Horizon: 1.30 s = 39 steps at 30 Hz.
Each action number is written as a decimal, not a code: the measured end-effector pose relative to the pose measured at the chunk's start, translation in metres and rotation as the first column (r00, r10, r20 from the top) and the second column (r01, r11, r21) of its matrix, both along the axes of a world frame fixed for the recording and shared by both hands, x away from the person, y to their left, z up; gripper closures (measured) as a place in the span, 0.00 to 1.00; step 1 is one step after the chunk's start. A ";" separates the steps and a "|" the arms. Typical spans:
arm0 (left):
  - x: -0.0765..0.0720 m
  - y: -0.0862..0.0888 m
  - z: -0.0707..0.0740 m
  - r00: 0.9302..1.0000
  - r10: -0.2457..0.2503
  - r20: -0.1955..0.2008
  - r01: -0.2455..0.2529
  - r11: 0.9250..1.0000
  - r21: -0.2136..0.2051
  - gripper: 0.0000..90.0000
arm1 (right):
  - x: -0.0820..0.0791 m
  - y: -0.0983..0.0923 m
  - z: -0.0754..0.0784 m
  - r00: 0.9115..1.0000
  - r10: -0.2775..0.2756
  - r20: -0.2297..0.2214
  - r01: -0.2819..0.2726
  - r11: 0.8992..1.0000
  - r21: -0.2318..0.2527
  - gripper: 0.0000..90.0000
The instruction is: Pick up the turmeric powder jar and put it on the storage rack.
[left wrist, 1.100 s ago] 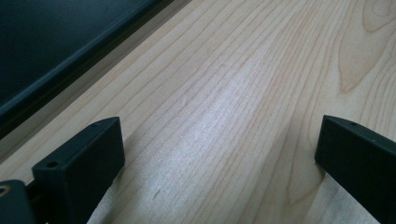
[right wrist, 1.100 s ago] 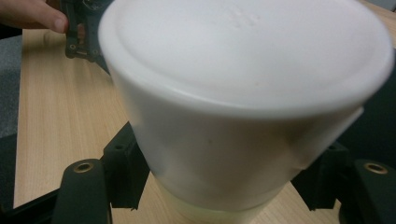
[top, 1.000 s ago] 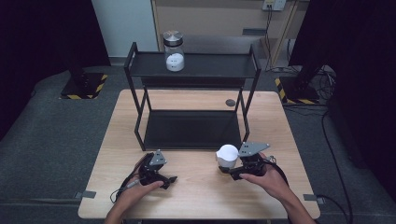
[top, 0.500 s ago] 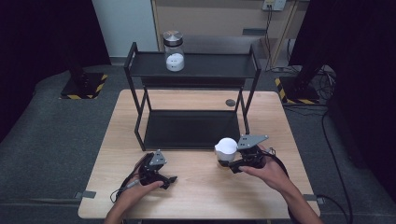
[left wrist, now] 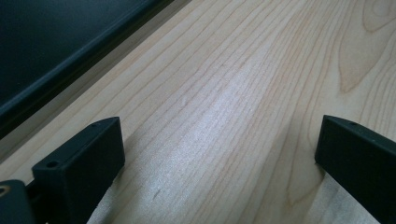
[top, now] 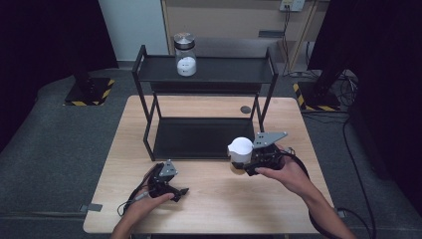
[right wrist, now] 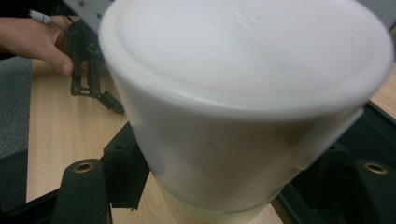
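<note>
A jar with a wide white lid [top: 240,148] hangs just above the wooden table [top: 209,209], in front of the black shelf's right leg. My right gripper [top: 242,162] is shut on its pale body below the lid. In the right gripper view the jar [right wrist: 243,93] is close and large, with a black jaw on each side of my right gripper [right wrist: 229,191]. My left gripper [top: 175,189] rests on the table at the front left, held by a hand, its jaws open over bare wood [left wrist: 219,158]. A second, glass jar with a metal lid [top: 185,55] stands on the shelf's top tier.
The black two-tier metal shelf [top: 204,69] takes up the back half of the table, and its lower tray [top: 199,137] is bare. A small dark round spot [top: 245,109] lies on the table behind the shelf's right leg. Grey carpet surrounds the table.
My right gripper has risen with the white-lidded jar and drifted slightly toward the shelf. The left gripper has stayed in place.
</note>
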<state>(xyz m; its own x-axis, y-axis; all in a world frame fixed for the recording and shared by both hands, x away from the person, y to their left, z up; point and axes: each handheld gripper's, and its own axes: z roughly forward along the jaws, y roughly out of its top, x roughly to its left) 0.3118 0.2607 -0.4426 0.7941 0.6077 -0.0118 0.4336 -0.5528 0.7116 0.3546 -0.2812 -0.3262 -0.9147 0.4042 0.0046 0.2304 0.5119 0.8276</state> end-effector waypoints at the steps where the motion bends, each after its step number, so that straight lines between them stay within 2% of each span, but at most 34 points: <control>1: 0.000 0.000 0.000 1.000 0.000 0.000 0.000 1.000 0.000 0.00 | 0.001 0.001 0.003 1.000 0.000 0.001 0.000 1.000 0.000 0.35; 14: 0.000 0.000 0.000 1.000 0.000 0.000 0.000 1.000 0.000 0.00 | 0.016 0.007 0.037 1.000 0.026 0.011 -0.026 1.000 0.013 0.35; 36: 0.000 0.000 0.000 1.000 0.000 0.000 0.000 1.000 0.000 0.00 | 0.027 0.008 0.095 0.999 0.011 0.034 -0.011 1.000 -0.007 0.35; 39: 0.000 0.000 0.000 1.000 0.000 0.000 0.000 1.000 0.000 0.00 | 0.029 0.008 0.103 0.999 0.010 0.035 -0.010 1.000 0.002 0.35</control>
